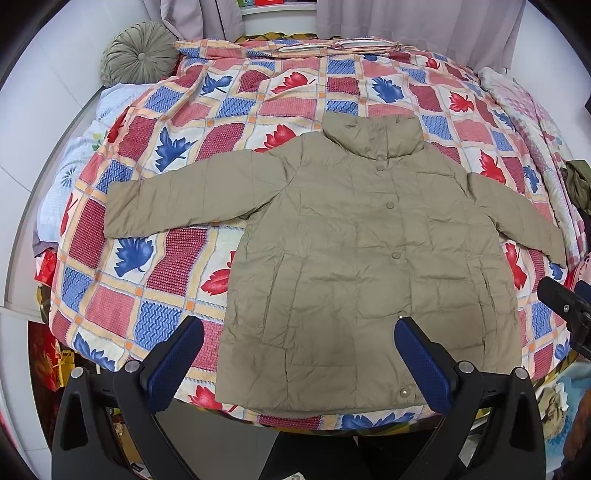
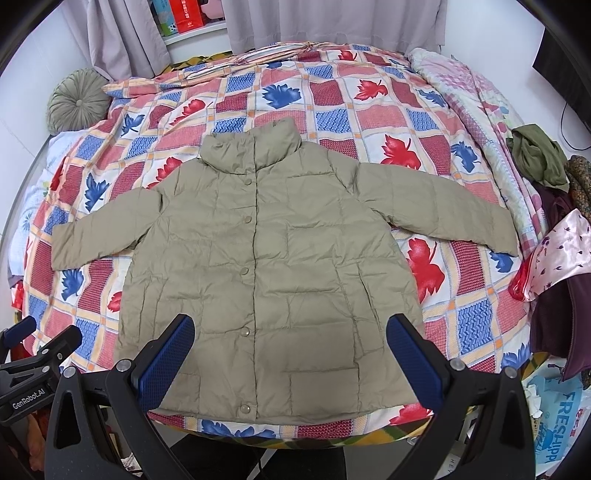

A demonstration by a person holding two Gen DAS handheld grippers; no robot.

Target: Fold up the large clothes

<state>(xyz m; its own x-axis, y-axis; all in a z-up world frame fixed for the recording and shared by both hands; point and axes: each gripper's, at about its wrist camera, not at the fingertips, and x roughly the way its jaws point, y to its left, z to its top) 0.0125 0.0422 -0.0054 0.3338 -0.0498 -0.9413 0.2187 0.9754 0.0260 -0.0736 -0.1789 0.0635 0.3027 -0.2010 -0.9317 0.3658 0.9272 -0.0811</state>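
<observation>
A khaki padded jacket (image 1: 354,266) lay spread flat and face up on the bed (image 1: 221,122), buttoned down the front, its collar toward the curtains (image 2: 332,26) at the far end and its hem at the near edge of the mattress. Both sleeves stretched out to the sides, the cuffs resting on the leaf-patterned quilt (image 2: 332,118) in red, blue and pink checks.

The left gripper (image 1: 299,360) hung above the lower left part of the jacket, its blue-padded fingers (image 1: 173,363) wide apart and holding nothing. The right gripper (image 2: 290,356) hovered over the hem on the other side, fingers (image 2: 415,360) likewise spread, with only jacket fabric showing between them; whether the tips touched the cloth could not be made out.

A round green pleated cushion (image 1: 138,51) sat at the far left corner of the bed. On the right edge lay a crumpled olive garment (image 2: 535,155) beside a heap of other clothes, including a shiny pink piece (image 2: 557,254).
</observation>
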